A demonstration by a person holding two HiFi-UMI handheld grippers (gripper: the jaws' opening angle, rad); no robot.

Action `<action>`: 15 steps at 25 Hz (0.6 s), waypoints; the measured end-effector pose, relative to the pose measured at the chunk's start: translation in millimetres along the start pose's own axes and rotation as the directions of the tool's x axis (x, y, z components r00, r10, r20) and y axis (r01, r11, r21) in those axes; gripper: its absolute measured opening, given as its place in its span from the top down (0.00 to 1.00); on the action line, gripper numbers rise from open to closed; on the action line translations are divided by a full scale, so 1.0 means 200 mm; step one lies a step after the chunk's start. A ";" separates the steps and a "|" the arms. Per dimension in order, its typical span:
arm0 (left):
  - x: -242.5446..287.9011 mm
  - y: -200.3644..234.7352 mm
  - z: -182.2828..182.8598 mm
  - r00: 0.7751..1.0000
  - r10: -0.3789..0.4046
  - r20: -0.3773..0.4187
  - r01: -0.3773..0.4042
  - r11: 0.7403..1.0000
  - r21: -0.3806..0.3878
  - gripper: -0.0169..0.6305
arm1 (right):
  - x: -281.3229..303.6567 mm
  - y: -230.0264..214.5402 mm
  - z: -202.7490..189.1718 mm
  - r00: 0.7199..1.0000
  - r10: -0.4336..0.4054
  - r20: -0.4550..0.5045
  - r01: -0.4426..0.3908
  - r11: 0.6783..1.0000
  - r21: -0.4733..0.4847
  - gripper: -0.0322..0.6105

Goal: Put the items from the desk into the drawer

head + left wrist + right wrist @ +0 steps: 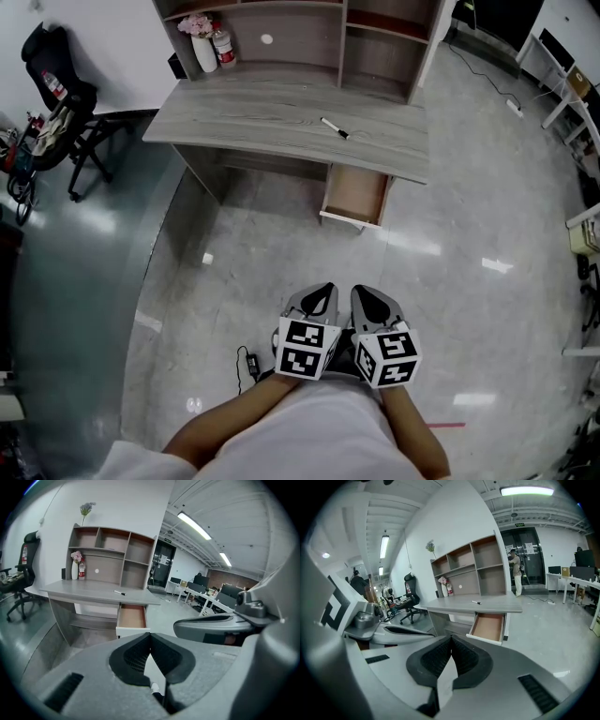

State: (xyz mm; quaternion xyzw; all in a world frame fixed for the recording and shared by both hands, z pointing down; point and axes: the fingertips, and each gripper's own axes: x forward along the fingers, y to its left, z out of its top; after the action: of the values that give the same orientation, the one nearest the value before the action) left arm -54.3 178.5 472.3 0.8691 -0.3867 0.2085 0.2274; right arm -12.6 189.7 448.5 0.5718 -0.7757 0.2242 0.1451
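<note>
In the head view, a marker [334, 128] lies on the tabletop [262, 108] above the open drawer [356, 195]. The left hand-held gripper [322, 292] and right hand-held gripper [364, 294] hang well back over the floor.

The left gripper view shows its jaws clenched together, empty.

The right gripper view shows the same (nothing between them).

The risk is that the slim marker rolls off the edge if closed jaws nudge it.

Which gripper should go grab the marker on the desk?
Probably the right gripper, only just. The marker lies about midway ahead, but the open drawer sits slightly toward its side. The left gripper is equally far; both have shut, empty jaws.
</note>
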 end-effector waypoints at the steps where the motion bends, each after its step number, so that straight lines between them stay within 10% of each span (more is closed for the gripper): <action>1: 0.05 0.00 0.03 1.000 0.007 -0.001 -0.007 1.000 0.000 0.97 | 0.03 -0.04 0.02 1.000 0.009 -0.001 -0.009 1.000 -0.003 0.95; 15: 0.55 -0.17 0.32 0.996 0.074 -0.040 -0.073 0.997 0.028 0.97 | 0.20 -0.57 0.22 0.993 0.113 -0.022 -0.113 0.994 0.010 0.95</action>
State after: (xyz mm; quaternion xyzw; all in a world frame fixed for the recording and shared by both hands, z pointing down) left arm 51.3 100.3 470.7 0.8527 -0.4109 0.2397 0.2160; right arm 84.5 105.8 450.5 0.5251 -0.8042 0.2418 0.1381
